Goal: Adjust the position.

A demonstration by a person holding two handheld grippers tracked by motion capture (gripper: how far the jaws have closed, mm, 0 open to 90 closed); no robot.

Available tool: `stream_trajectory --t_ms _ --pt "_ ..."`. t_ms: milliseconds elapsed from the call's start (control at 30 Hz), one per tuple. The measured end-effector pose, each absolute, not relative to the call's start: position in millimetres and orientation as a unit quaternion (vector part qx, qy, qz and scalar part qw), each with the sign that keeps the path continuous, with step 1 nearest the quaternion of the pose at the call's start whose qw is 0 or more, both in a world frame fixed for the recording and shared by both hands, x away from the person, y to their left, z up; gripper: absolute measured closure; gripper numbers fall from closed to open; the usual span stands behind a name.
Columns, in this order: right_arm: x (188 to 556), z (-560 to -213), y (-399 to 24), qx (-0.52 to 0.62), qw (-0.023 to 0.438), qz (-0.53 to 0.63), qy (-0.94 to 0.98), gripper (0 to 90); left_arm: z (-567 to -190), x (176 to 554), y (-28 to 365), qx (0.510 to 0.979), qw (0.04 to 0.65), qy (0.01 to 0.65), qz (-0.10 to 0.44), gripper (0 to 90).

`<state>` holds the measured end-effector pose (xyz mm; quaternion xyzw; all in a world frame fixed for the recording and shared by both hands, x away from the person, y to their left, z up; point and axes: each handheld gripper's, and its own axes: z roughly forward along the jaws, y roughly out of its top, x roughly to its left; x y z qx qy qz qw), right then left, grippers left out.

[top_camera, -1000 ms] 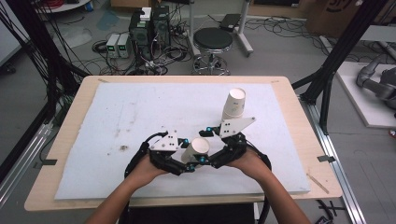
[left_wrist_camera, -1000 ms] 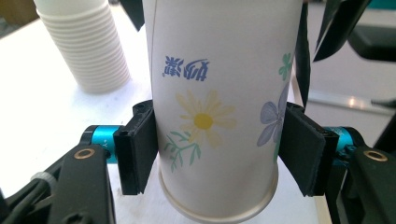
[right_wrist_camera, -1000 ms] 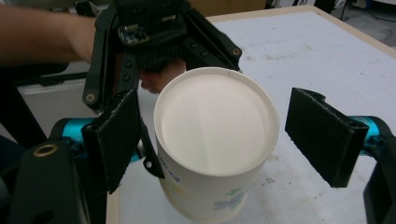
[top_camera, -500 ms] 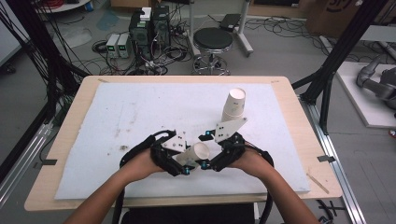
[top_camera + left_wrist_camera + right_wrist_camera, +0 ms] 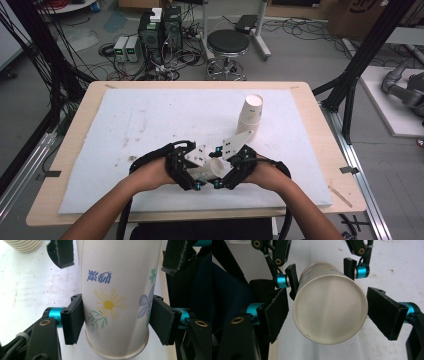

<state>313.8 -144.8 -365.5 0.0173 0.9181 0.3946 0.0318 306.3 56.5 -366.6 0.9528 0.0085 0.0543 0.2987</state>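
Observation:
A white paper cup with printed flowers lies level between both hands, just above the white mat. My left gripper is shut on it near one end, with both pads pressed to its sides. My right gripper straddles the other end of the cup. Its jaws have just been closing, and a thin gap remains at the right pad. In the high view the cup sits between the left gripper and the right gripper, near the mat's front edge.
A leaning stack of paper cups stands on the mat right of centre, behind the hands; its lower edge appears as cups in the left gripper view. The wooden table's front edge lies just below the forearms. Cables, a stool and boxes sit beyond the table.
Both hands and the cup between them have drifted a little toward the near edge of the table. The cup stack has not moved.

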Motion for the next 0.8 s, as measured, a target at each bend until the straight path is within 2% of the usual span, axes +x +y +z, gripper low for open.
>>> stream_trajectory --t_ms 33,200,233,333,567,633,700,800 --pt "314 -366 -143 0.010 0.031 0.389 0.921 25.1 -367 307 56 0.953 0.297 0.008 0.053 33.1" --pt "314 -366 -139 -0.006 0.032 0.372 0.928 28.1 -367 308 55 0.956 0.291 -0.001 0.042 33.1" --pt "313 -365 -137 -0.013 0.030 0.363 0.931 32.2 -367 308 55 0.956 0.292 -0.002 0.040 33.1" --pt "312 -365 -136 -0.020 0.034 0.358 0.933 35.4 -368 307 55 0.956 0.292 -0.008 0.035 33.0" --pt "312 -364 -137 -0.025 0.032 0.354 0.934 36.0 -370 307 58 0.950 0.311 -0.013 0.034 30.5" --pt "312 -364 -137 -0.025 0.028 0.356 0.934 35.8 -372 306 61 0.945 0.324 -0.016 0.034 27.7" --pt "313 -365 -137 -0.025 0.026 0.356 0.934 35.8 -374 307 64 0.942 0.334 -0.002 0.035 18.9" --pt "313 -365 -139 -0.021 0.026 0.354 0.935 35.7 -377 308 72 0.932 0.360 0.010 0.031 18.2"
